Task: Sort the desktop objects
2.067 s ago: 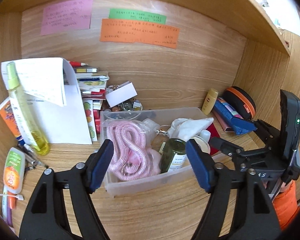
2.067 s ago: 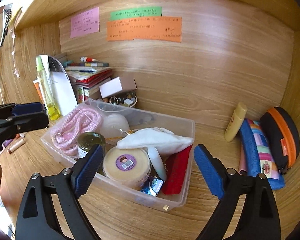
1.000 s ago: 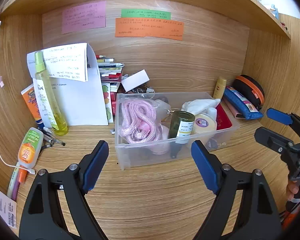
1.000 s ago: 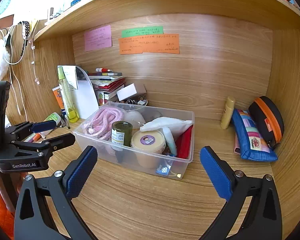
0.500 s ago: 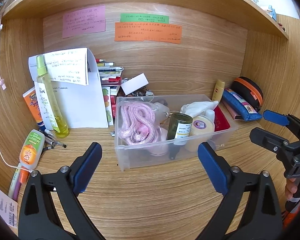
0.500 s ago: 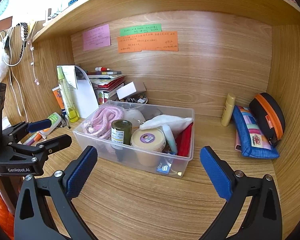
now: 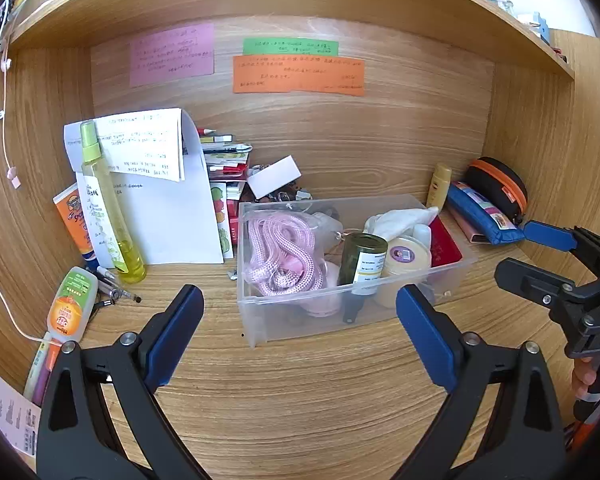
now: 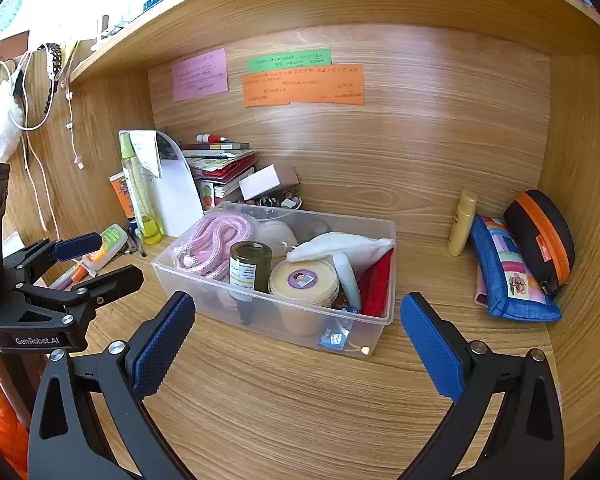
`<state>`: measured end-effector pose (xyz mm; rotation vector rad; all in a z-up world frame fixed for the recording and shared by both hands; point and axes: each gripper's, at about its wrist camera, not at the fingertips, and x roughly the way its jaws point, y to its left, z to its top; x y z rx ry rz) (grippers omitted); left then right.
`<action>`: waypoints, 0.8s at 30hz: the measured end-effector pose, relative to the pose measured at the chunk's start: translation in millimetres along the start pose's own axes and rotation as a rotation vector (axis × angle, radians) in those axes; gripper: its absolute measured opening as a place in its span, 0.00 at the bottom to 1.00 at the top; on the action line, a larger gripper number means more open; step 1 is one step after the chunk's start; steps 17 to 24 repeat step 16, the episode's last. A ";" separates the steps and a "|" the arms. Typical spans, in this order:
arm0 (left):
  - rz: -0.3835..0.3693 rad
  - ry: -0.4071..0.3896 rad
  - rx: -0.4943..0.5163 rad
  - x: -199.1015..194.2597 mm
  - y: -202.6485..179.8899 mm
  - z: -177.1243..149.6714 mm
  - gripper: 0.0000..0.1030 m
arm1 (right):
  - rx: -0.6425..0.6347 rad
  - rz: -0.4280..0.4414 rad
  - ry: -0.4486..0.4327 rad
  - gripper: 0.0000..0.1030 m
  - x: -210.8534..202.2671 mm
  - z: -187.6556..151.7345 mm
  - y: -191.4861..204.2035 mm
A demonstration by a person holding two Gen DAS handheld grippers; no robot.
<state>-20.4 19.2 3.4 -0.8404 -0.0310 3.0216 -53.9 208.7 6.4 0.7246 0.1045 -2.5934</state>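
A clear plastic bin (image 7: pixel 260 320) (image 8: pixel 386 240) stands mid-desk. It holds a pink rope (image 7: pixel 280 252) (image 8: pixel 216 240), a dark green jar (image 7: pixel 362 258) (image 8: pixel 250 266), a cream tub (image 7: pixel 406 260) (image 8: pixel 304 284), a white cloth (image 7: pixel 396 216) (image 8: pixel 340 246) and a red booklet (image 7: pixel 444 244) (image 8: pixel 376 284). My left gripper (image 7: pixel 300 332) (image 8: pixel 100 258) is open and empty, in front of the bin. My right gripper (image 8: pixel 298 334) (image 7: pixel 536 252) is open and empty, in front of the bin's right half.
At the left stand a tall yellow spray bottle (image 7: pixel 108 204) (image 8: pixel 140 192), white paper (image 7: pixel 168 200), an orange tube (image 7: pixel 74 220), a small bottle (image 7: pixel 70 304) and pens (image 7: pixel 114 286). Books (image 8: pixel 220 168) are stacked behind. At the right are a yellow bottle (image 8: pixel 462 222), a blue pouch (image 8: pixel 508 272) and a black case (image 8: pixel 540 236).
Both grippers have drawn back from the bin, which now sits farther off. The jaws stay open and the bin's contents have not moved.
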 end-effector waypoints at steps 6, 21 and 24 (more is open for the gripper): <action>0.000 0.000 0.005 -0.3 -0.9 -1.1 0.95 | -0.012 0.004 0.006 0.99 2.7 -1.5 3.3; 0.012 0.001 -0.009 -0.9 7.7 -6.1 0.95 | -0.011 0.012 0.031 0.99 11.2 -3.6 3.9; 0.012 0.001 -0.009 -0.9 7.7 -6.1 0.95 | -0.011 0.012 0.031 0.99 11.2 -3.6 3.9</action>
